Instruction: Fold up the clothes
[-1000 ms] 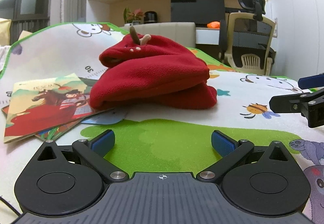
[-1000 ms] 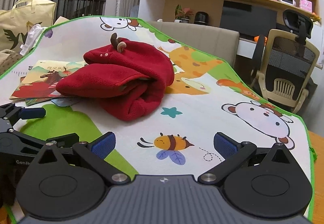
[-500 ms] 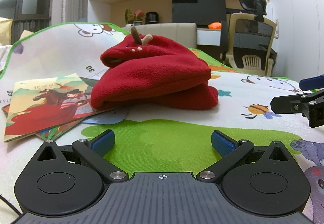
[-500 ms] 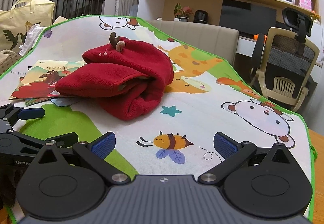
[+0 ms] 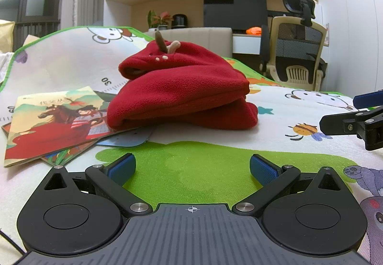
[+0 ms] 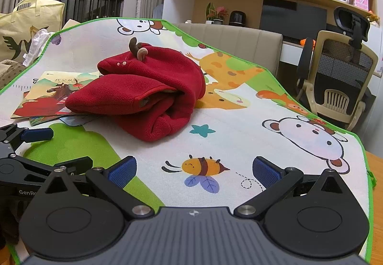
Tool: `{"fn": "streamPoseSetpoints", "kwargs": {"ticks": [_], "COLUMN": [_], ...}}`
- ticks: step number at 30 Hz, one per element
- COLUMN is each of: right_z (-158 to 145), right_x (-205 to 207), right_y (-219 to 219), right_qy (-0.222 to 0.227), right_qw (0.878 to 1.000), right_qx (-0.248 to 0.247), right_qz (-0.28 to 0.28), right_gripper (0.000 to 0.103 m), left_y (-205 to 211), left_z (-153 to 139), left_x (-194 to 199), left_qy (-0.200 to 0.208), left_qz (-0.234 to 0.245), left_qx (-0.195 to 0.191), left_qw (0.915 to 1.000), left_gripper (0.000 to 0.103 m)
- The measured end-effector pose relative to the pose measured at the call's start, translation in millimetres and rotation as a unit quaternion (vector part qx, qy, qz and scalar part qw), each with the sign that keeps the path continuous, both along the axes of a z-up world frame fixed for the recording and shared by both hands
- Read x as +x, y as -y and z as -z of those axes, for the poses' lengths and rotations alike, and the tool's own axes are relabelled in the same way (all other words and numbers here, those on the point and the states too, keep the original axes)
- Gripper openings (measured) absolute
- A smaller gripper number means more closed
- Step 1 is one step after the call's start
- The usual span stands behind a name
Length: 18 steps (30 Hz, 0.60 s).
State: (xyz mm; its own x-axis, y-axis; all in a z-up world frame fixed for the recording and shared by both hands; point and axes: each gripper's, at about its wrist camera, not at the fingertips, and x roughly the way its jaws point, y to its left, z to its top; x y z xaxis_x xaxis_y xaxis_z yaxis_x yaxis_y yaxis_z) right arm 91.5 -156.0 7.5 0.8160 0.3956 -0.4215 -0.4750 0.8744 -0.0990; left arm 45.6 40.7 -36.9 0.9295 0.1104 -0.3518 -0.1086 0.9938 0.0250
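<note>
Nothing has moved: the folded soft red fleece top (image 5: pixel 182 95) stays ahead of both grippers (image 5: pixel 191 166) (image 6: pixel 194 169), fingers apart, so folding looks done.

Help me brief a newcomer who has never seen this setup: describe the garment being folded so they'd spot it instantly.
Look at the cartoon-animal play mat covering the surface. Near its middle lies a folded red fleece garment, its left edge resting on a horse-cover picture book. It is the only cloth item on the mat, with two small brown antlers poking from the top.
</note>
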Motion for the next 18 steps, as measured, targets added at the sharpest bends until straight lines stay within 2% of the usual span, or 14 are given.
{"fn": "streamPoseSetpoints", "kwargs": {"ticks": [18], "right_z": [0.3], "right_x": [0.6], "right_y": [1.8], "right_qy": [-0.001], "right_qw": [1.0], "right_qx": [0.0], "right_qz": [0.0], "right_gripper": [0.103], "left_y": [0.1], "left_z": [0.4], "left_x": [-1.3], "left_qy": [0.001], "left_qz": [0.001], "left_qx": [-0.004], "left_qw": [1.0], "left_gripper": [0.103]}}
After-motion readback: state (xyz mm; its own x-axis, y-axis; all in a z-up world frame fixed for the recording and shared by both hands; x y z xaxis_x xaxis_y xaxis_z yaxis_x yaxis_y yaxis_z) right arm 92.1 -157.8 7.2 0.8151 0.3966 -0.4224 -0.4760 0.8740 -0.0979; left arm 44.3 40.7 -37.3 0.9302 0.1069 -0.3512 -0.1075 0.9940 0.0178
